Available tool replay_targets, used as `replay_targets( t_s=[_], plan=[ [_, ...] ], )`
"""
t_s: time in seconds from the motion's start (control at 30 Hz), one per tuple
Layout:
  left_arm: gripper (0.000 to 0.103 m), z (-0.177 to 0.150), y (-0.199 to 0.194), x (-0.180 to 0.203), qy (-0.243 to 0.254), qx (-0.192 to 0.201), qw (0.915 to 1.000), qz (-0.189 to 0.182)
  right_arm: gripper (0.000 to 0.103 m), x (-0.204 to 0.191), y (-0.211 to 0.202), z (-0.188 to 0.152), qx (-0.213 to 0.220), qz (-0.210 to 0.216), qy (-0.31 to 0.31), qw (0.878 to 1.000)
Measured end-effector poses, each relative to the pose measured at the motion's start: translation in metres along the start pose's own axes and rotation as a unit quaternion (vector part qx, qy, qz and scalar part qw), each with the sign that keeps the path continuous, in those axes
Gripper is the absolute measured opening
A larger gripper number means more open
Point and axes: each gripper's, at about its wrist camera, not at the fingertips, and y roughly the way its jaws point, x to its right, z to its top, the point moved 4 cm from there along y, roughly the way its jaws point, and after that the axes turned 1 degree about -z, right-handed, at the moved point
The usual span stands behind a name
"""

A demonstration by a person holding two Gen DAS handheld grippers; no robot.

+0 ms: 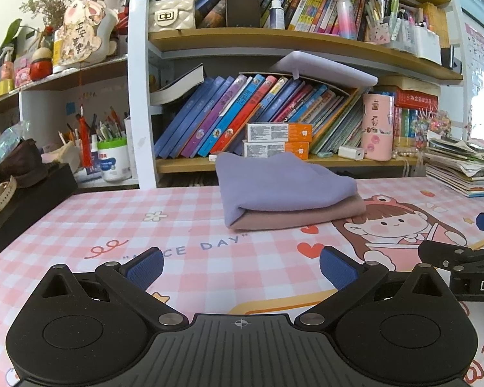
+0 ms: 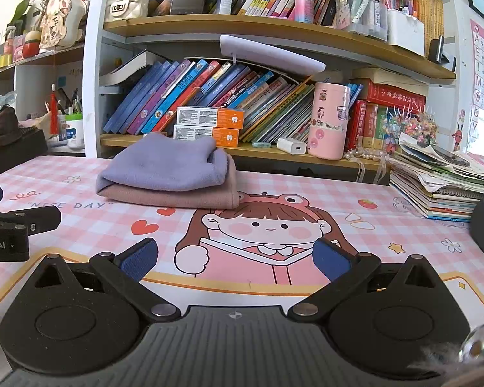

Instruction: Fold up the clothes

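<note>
A folded lavender cloth (image 1: 280,183) lies on top of a folded dusty-pink cloth (image 1: 300,217) on the pink checked desk mat (image 1: 184,213), near the shelf. The same stack shows in the right wrist view, lavender (image 2: 167,164) over pink (image 2: 174,197). My left gripper (image 1: 241,269) is open and empty, low over the mat, well in front of the stack. My right gripper (image 2: 235,259) is open and empty, over the cartoon girl print, in front and right of the stack. Each gripper shows at the edge of the other's view.
A bookshelf (image 1: 274,161) full of books stands right behind the stack. A pile of booklets (image 2: 442,190) sits on the mat at the right. A black box (image 1: 22,206) with a watch and a dark pouch sits at the left edge.
</note>
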Motion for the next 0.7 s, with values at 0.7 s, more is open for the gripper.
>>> replay_targets(
  t_s=[0.7],
  plan=[
    [0.103, 0.0004, -0.0018, 0.0004, -0.001, 0.010, 0.9997, -0.021, 0.103, 0.0001, 0.0015, 0.0001, -0.004, 0.001, 0.000, 1.000]
  ],
)
